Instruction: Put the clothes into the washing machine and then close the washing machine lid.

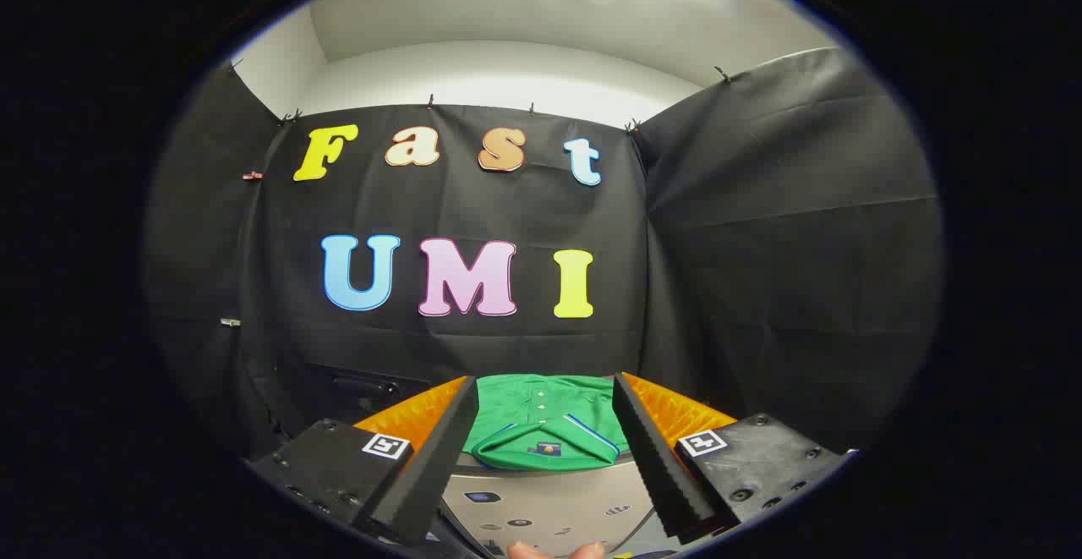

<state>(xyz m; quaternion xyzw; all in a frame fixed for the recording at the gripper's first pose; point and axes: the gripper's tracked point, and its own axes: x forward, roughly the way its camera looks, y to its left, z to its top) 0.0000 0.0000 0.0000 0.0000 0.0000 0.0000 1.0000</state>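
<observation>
While the claw (545,457) hangs with fingers spread apart and empty, the folded green shirt (545,424) lies just beyond them on the orange surface (676,415), likely soft, light and floppy, best pinched at its near folded collar edge.

No legible text on the green shirt (545,424) or washing machine (549,500).

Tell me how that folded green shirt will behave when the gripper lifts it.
The green shirt is thin folded cloth, so it will probably go floppy and unfold or drape when pinched at one spot. It looks light. Lying flat on the orange surface, beyond the open hand-held gripper, it likely needs a bunching pinch at the collar.
</observation>
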